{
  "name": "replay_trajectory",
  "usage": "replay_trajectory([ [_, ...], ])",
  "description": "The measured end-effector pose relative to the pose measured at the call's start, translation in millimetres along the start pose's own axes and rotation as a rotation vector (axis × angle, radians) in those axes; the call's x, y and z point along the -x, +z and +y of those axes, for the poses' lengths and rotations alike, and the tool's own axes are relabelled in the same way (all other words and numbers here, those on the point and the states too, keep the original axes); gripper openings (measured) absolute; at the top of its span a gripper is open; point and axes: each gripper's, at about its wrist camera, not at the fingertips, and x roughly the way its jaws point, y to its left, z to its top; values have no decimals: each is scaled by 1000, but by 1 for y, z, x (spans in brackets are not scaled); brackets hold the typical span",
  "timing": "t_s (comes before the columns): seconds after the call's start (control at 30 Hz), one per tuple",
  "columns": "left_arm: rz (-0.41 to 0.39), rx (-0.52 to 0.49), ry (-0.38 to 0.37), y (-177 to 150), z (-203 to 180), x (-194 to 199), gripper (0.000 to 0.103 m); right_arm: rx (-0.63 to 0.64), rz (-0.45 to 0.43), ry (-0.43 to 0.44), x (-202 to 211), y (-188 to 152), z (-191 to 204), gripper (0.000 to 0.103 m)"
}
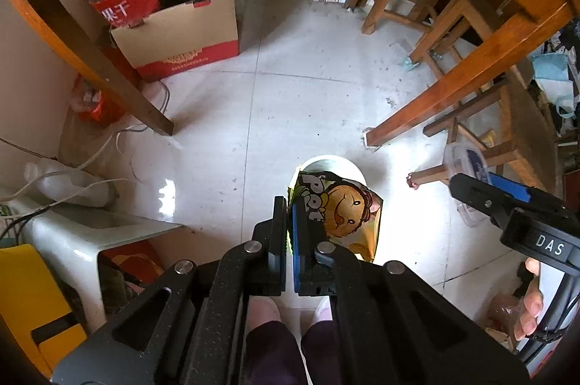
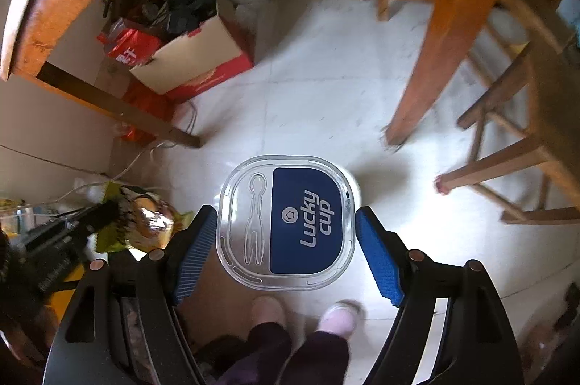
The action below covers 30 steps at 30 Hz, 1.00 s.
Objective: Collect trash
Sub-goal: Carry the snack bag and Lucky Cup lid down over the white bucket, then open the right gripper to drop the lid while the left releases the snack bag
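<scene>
The snack wrapper (image 1: 340, 214), a crinkled foil bag with a cartoon face, was clenched in the left claw (image 1: 290, 225), its jaws shut tight on one edge so that the rest of the bag hung free over the mouth of the white bin (image 1: 353, 169) standing on the tiled floor (image 1: 224, 116). The clear plastic lid (image 2: 286, 222) marked "Lucky cup" sat between the pads of the right claw (image 2: 286, 240), which stood spread wide; narrow gaps showed on both sides in the right wrist view, so the lid looked barely gripped or already let go, and I could not tell which from that picture. The bin lay mostly hidden beneath the lid there, only a sliver of its white rim showing past the lid's far-right corner. The main risk, as I judged it, was the lid: it was broad next to the bin's opening, and dropped flat and slightly off centre it could catch the rim, tip, and slide onto the floor near the table leg (image 1: 446, 87) or the person's slippers (image 2: 340, 316). The wrapper was light and stiff, so it might cling to the pads or drift aside of the bin when released. With both claws crowding one small opening, they could also knock together or jostle the bin.
</scene>
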Motion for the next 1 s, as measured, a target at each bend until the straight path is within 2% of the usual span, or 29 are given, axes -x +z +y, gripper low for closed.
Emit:
replay_trajectory([
  [0.2,24,-12,-9,2,-12,-23,1,6,34,-27,-12,-5,-9,75],
  [0.47,44,-37,-71,15,-38,-37,1,-19,28,-69,5,-6,-30,75],
  [0.5,42,-35,-71,17,-42,-38,2,-19,20,-80,10,-7,-31,75],
  [0.53,46,-34,-72,19,-45,-39,10,-20,14,-87,11,-6,-33,75],
  [0.57,57,-31,-80,21,-48,-42,23,-23,7,-91,15,-6,-34,75],
  [0.63,75,-22,-90,23,-52,-45,40,-34,-4,-92,21,-4,-35,75],
  [0.8,90,-26,-84,25,-57,-35,41,-42,-32,-93,39,-1,-34,75],
  [1.0,63,-45,-65,25,-60,13,41,-33,-58,-88,72,1,-23,75],
])
